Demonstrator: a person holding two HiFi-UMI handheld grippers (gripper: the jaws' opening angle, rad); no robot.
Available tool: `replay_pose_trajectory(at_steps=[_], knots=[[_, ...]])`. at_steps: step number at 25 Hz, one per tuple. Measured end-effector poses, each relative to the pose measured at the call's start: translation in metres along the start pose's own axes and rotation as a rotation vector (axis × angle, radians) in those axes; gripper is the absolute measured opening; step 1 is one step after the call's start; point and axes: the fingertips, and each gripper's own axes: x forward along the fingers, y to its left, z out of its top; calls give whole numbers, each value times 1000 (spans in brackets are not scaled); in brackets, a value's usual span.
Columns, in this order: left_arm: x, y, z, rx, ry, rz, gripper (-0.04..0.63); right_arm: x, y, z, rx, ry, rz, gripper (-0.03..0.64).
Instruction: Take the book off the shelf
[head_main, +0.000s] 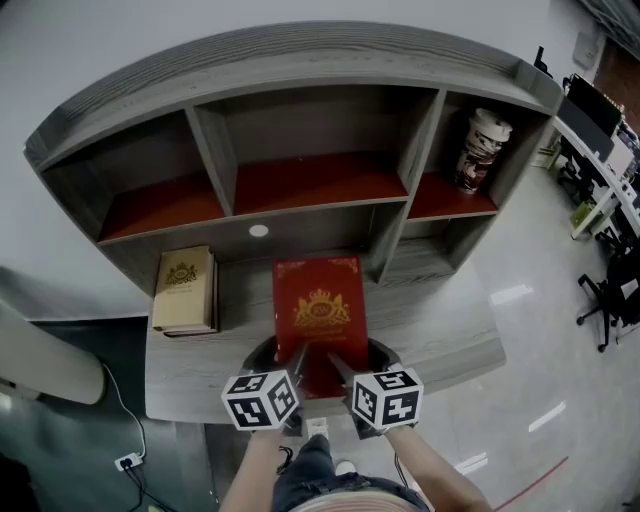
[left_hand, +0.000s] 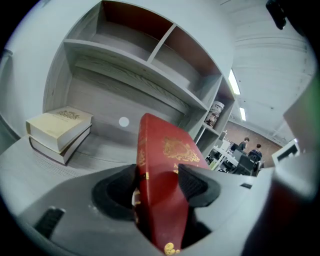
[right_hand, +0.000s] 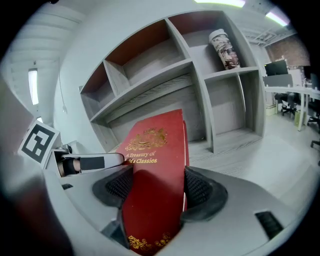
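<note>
Head view: grey wood shelf unit (head_main: 300, 70) against a white wall, three upper bays with red-brown floors, and a grey desk surface (head_main: 450, 330) below. Far left on the floor, a white cable and socket (head_main: 127, 461). On the desk left, cream books (head_main: 185, 290); the left gripper view shows 2, stacked. Centre: 1 red book (head_main: 320, 300), out in front of the bays over the desk. Left gripper (left_hand: 157, 182) and right gripper (right_hand: 152, 187) are both clamped on its near end, pads tight on the covers. That end is hidden behind the marker cubes, and I can't tell if the far end touches the desk. Title partly covered. Right bay: 1 canister (head_main: 483, 148), label unreadable. Further right, glossy floor (head_main: 540, 300) and office chairs (head_main: 610, 300), cut off at the frame edge.
</note>
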Motion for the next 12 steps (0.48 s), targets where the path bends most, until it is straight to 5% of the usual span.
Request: replay_pose_trajectory(at_steps=[12], knots=[[-43,-24,-13,17,-63,1,249,-44,15,-8,-44,-62,25,311]])
